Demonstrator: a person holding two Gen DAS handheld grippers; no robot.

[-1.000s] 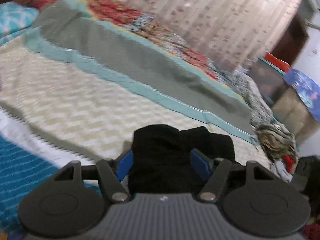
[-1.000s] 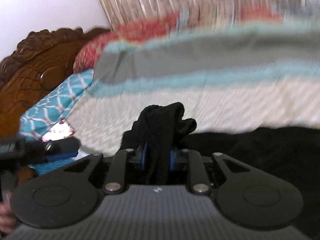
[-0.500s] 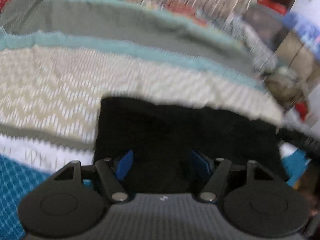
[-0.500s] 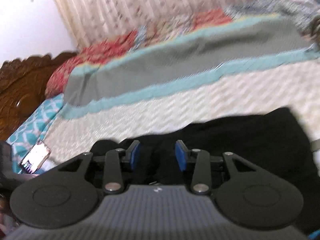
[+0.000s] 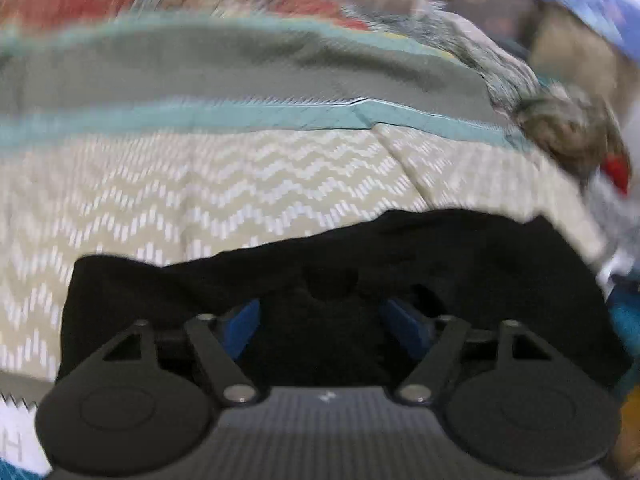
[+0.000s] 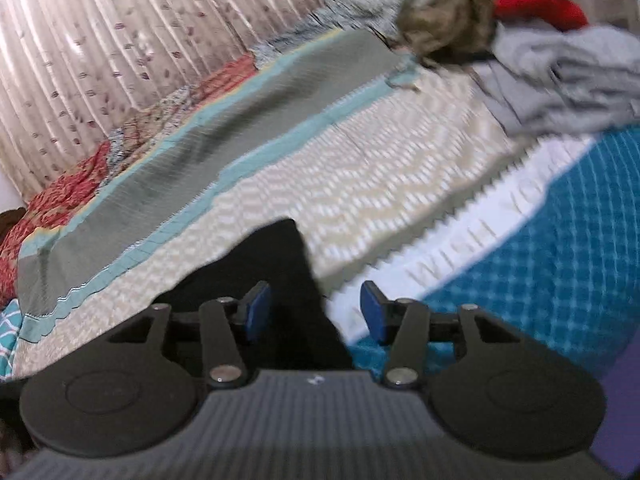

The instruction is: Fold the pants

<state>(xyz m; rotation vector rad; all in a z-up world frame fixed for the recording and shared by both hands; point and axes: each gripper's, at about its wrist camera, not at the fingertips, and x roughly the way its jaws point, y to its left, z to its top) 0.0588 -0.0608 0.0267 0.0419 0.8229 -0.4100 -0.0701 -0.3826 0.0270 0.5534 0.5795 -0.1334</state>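
Bedspread (image 5: 224, 200) (striped): one black pants (image 5: 360, 264).

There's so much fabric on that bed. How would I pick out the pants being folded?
Start with the bedspread of beige and white zigzags, bordered farther back by teal and grey stripes. On its near edge, right in front of the left gripper, lie the pants, a flat dark slab. They are the only plain black cloth; the heap of clothes at the bed's end is grey, red and brownish.
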